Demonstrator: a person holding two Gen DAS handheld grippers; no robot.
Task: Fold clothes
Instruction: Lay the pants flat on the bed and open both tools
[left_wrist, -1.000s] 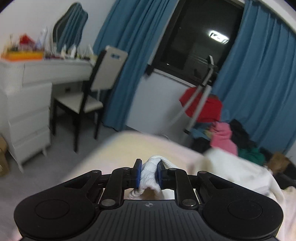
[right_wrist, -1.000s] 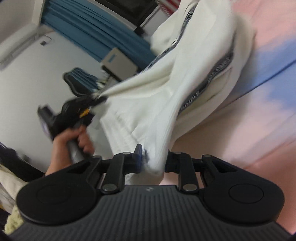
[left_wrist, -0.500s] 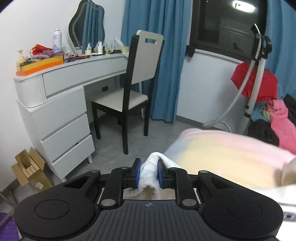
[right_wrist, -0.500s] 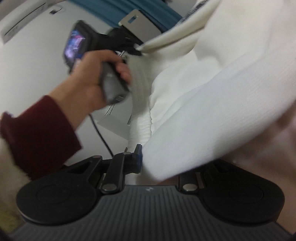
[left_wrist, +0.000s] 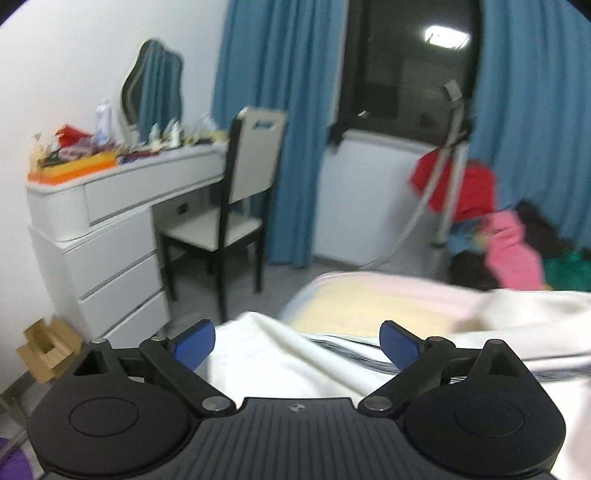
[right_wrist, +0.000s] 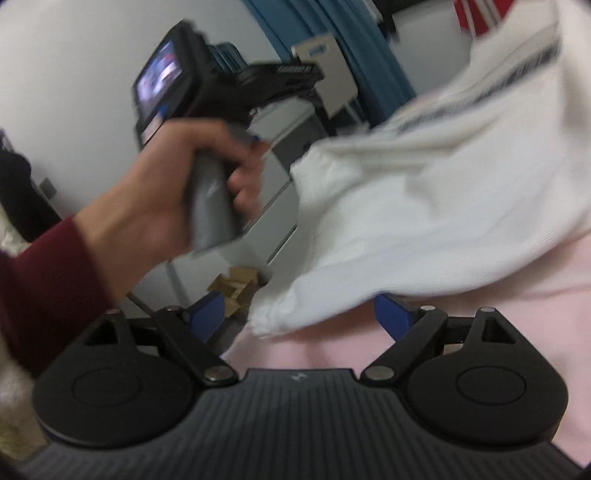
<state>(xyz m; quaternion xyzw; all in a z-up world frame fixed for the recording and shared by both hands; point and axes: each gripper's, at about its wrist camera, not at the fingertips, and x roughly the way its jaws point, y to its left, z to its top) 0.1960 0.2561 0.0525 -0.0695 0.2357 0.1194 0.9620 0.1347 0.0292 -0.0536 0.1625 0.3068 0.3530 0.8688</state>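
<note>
Garment (left_wrist: 258, 354) released: you are opening both the left gripper (left_wrist: 297, 341) and right gripper (right_wrist: 301, 317), jaws apart, dropping it flat on the bed (left_wrist: 369, 299) for folding.

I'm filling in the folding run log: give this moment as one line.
phase: release | left tool: opening, pads off white garment | right tool: opening, garment hem between pads | garment on bed

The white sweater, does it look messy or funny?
Yes. The white sweater is rumpled and bunched, not folded flat, one corner drooping over the pink bed cover. Both the left gripper and the right gripper are opening, gripping nothing.
</note>
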